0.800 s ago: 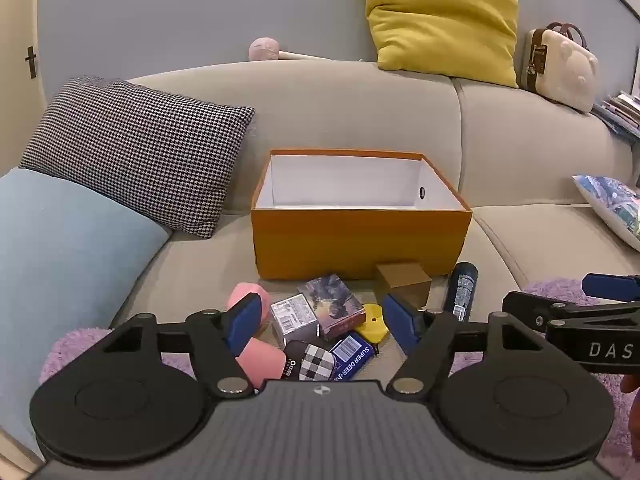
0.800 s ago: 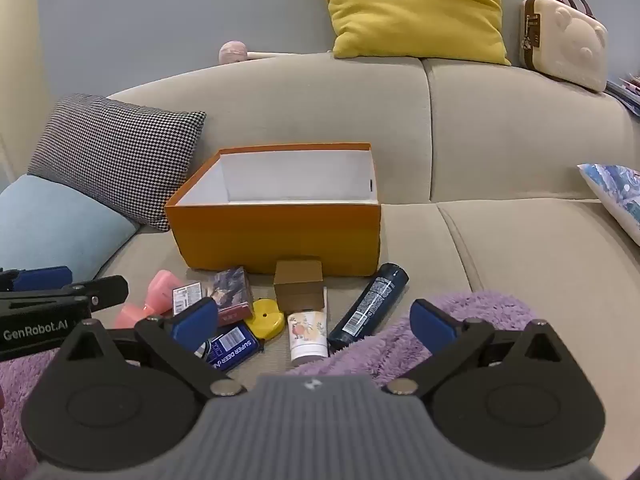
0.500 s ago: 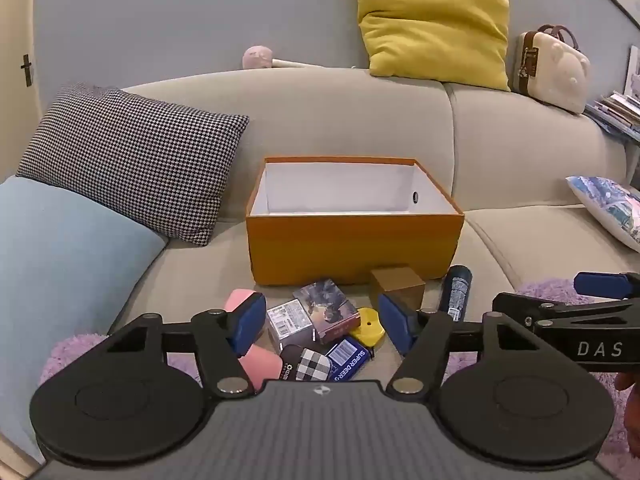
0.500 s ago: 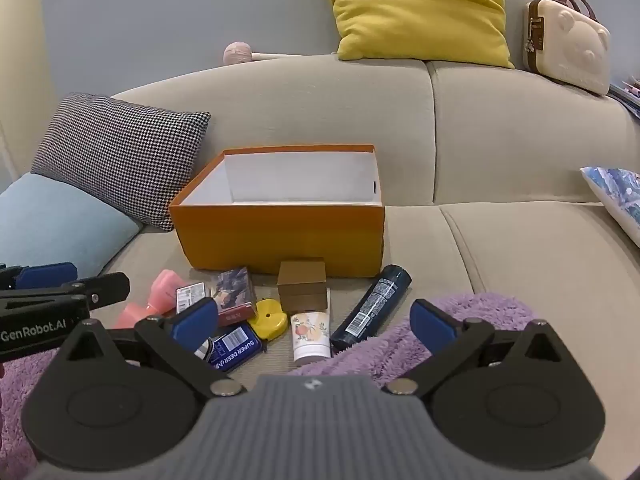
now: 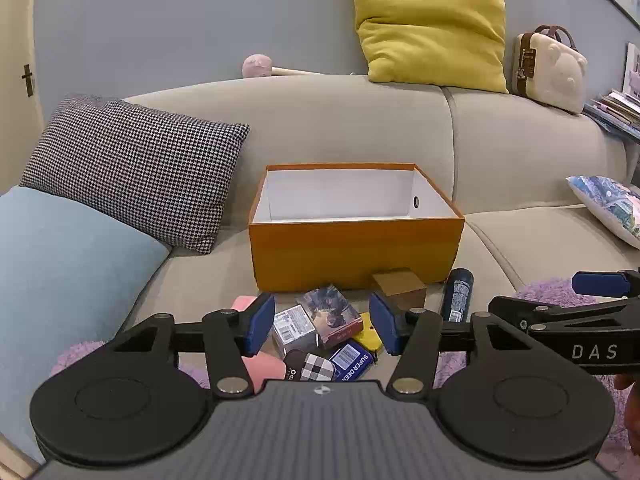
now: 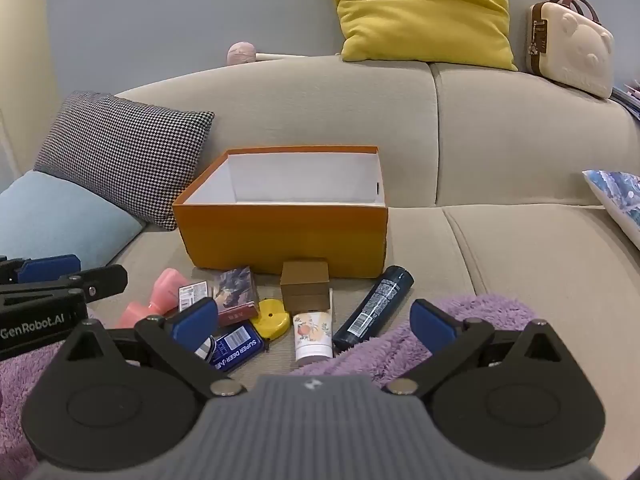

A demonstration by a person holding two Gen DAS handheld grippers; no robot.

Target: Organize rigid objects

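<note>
Both claws tilt downward over the sofa seat. The left claw [image 5: 322, 328] is released, its blue pads apart above the small packets [image 5: 316, 320] at lower centre, gripping nothing. The right claw [image 6: 314, 320] gapes wide (nothing between its pads) over the floral tube [image 6: 313, 334]. The orange box [image 6: 286, 232] stands mid-frame, behind the clutter.
</note>
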